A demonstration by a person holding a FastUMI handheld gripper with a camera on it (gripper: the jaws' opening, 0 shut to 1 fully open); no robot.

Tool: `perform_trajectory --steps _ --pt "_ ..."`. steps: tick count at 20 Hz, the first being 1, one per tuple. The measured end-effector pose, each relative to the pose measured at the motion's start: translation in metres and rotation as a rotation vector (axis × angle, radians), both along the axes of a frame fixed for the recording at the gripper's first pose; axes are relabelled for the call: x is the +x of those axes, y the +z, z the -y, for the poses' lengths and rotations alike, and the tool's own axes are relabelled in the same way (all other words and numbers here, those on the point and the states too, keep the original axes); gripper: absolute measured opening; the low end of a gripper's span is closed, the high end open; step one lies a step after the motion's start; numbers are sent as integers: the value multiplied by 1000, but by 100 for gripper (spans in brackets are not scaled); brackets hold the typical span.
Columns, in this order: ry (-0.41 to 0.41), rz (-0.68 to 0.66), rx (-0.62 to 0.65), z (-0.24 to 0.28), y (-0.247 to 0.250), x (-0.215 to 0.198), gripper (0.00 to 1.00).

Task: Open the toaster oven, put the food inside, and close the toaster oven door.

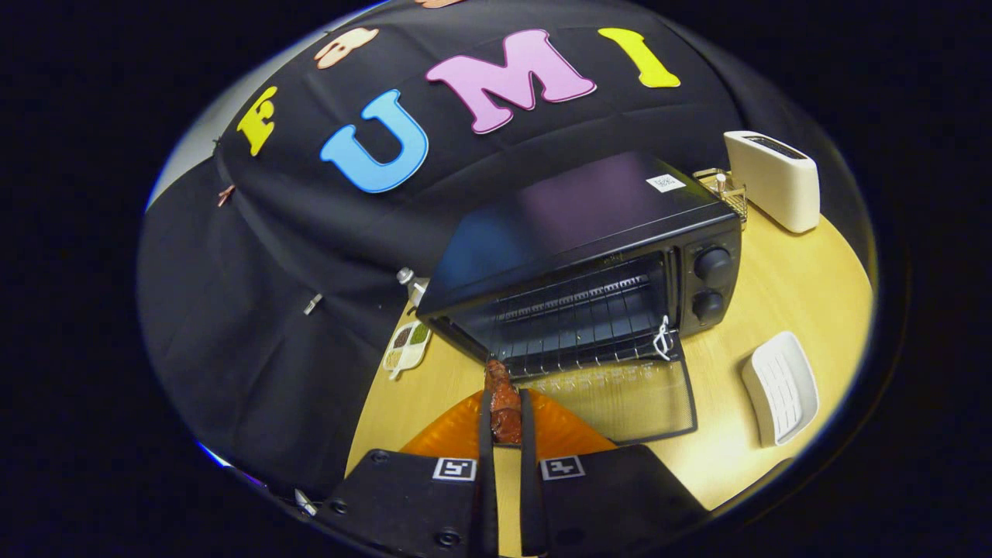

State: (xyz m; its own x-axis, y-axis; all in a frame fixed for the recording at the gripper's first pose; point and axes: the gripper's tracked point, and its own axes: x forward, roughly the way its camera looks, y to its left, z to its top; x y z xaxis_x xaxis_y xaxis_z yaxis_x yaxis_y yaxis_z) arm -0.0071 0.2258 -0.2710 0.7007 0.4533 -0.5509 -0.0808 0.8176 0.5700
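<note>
gripper view: gripper (505,415) clamped on sausage (503,399), just before open toaster oven (589,256).

Gripper cam rides above fingers (487,434), tilted, looking down and forward, close to open toaster oven (589,279).

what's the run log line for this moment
phase: carrying food to oven | gripper: shut on sausage | toaster oven: door open | plate: below gripper

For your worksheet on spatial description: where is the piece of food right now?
In the gripper view, the food is clamped between the hand-held gripper fingers, above the orange plate, just short of the open toaster oven door.
</note>
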Motion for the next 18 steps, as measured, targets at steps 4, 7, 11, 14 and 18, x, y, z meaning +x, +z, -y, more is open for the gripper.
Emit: perform_trajectory --steps 4,7,11,14,18 --pt "-84 -23 32 -6 -29 49 15" --pt "-136 -36 56 -6 -43 72 15" --pt "-182 -47 55 4 -59 92 16" --pt "-209 -66 -11 22 -77 100 21" --pt "-206 -90 -158 49 -97 96 53"
